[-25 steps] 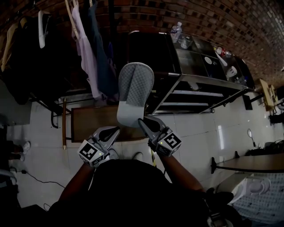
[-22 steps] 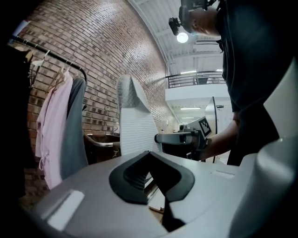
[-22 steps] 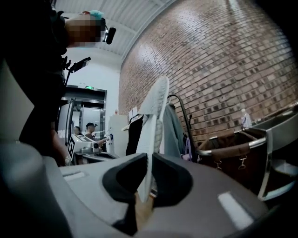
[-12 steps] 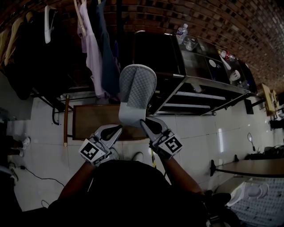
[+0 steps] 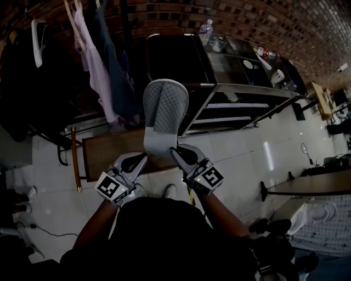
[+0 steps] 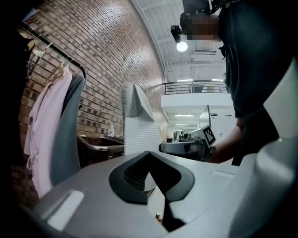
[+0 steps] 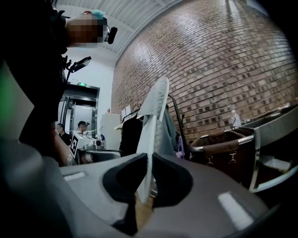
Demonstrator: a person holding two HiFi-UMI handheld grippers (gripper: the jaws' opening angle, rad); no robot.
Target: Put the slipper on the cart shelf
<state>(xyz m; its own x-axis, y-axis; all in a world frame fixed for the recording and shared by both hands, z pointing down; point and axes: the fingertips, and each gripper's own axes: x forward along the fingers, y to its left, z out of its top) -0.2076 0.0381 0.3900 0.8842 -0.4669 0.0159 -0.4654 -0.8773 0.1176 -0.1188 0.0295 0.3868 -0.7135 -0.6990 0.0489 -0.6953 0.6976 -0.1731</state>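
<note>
My right gripper (image 5: 177, 153) pinching the grey slipper (image 5: 165, 110) by its lower edge, slipper upright in the air, my left gripper (image 5: 142, 159) pressed together and empty, just beside it at 7 o'clock, cart (image 5: 241, 89) off at 2 o'clock, apart from the slipper.

Hall: brick wall (image 5: 181, 16), hung clothes (image 5: 90, 60), cart (image 5: 236, 89)

Both forearms (image 5: 218, 211) reaching forward side by side, marker cubes (image 5: 208, 178) facing up, left gripper (image 5: 141, 160) jaws together with nothing between them, right gripper (image 5: 176, 153) jaws clamped on the lower edge of the upright slipper (image 5: 164, 118)
</note>
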